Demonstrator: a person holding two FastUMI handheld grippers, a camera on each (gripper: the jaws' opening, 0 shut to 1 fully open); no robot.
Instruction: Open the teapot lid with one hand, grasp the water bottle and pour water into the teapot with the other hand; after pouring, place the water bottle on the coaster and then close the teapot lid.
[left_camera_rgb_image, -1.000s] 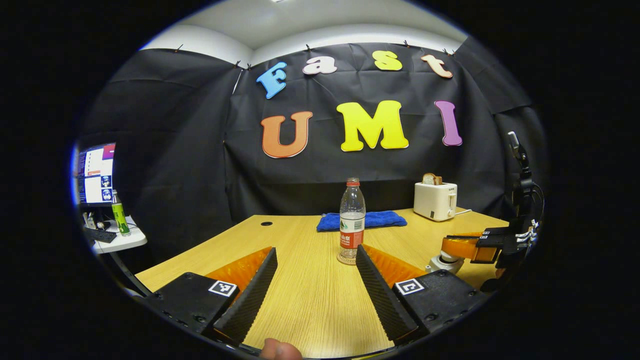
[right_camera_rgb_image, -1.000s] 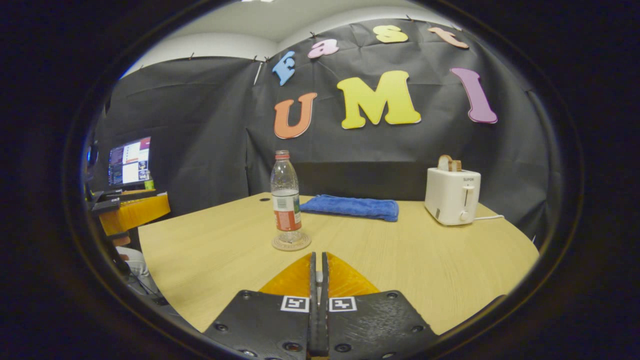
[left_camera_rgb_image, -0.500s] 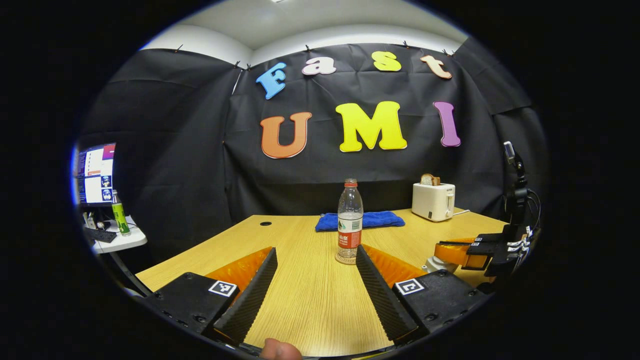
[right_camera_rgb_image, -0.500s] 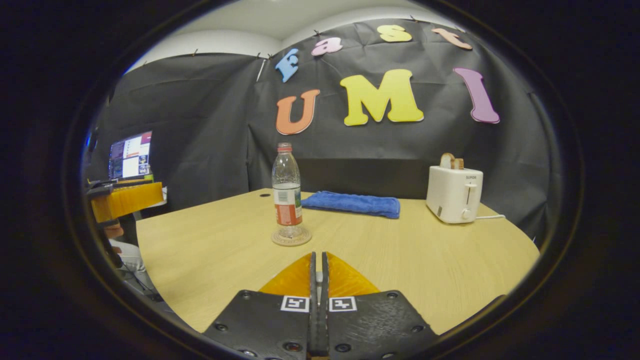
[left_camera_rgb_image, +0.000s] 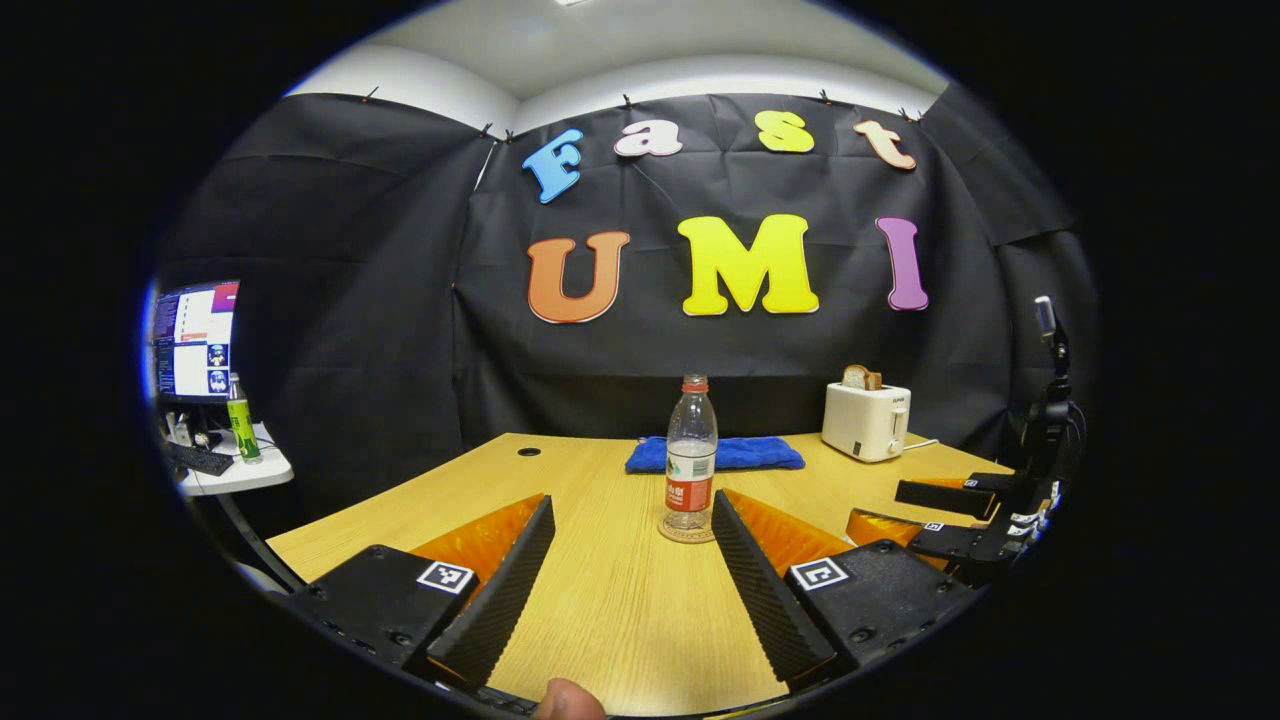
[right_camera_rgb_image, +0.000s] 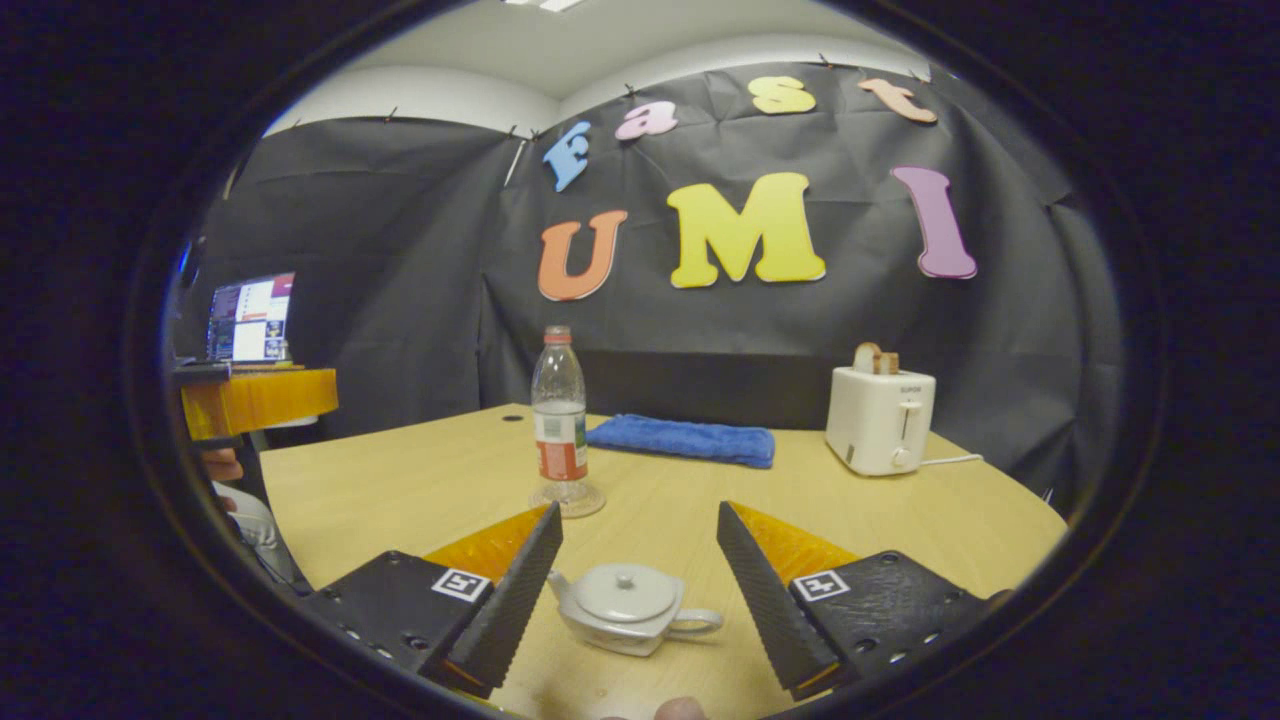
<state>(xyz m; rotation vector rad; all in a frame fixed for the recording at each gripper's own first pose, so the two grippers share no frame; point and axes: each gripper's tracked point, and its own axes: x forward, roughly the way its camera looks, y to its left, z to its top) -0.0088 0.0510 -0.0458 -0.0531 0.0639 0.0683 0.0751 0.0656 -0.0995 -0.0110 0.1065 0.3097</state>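
Note:
A clear water bottle (left_camera_rgb_image: 690, 455) with a red cap and red label stands upright on a round coaster (left_camera_rgb_image: 686, 531) mid-table. My left gripper (left_camera_rgb_image: 632, 498) is open, level with the table and a short way in front of the bottle, touching nothing. In the right gripper view a small white teapot (right_camera_rgb_image: 625, 608) sits on the table with its lid (right_camera_rgb_image: 622, 592) on. My right gripper (right_camera_rgb_image: 640, 510) hangs open above it, one finger to each side, apart from the pot. The bottle (right_camera_rgb_image: 558, 420) and coaster (right_camera_rgb_image: 567, 498) stand beyond. The right gripper (left_camera_rgb_image: 905, 512) also appears at the right of the left gripper view.
A folded blue towel (right_camera_rgb_image: 680, 441) lies at the back of the wooden table (right_camera_rgb_image: 900, 540). A white toaster (right_camera_rgb_image: 880, 420) with bread stands at the back right. A side desk with a monitor (left_camera_rgb_image: 190, 340) and a green bottle (left_camera_rgb_image: 240, 425) is off to the left.
My right gripper has gone from shut to open and has drawn back, so the teapot with its lid on now shows between its fingers. The left gripper has backed slightly away from the bottle.

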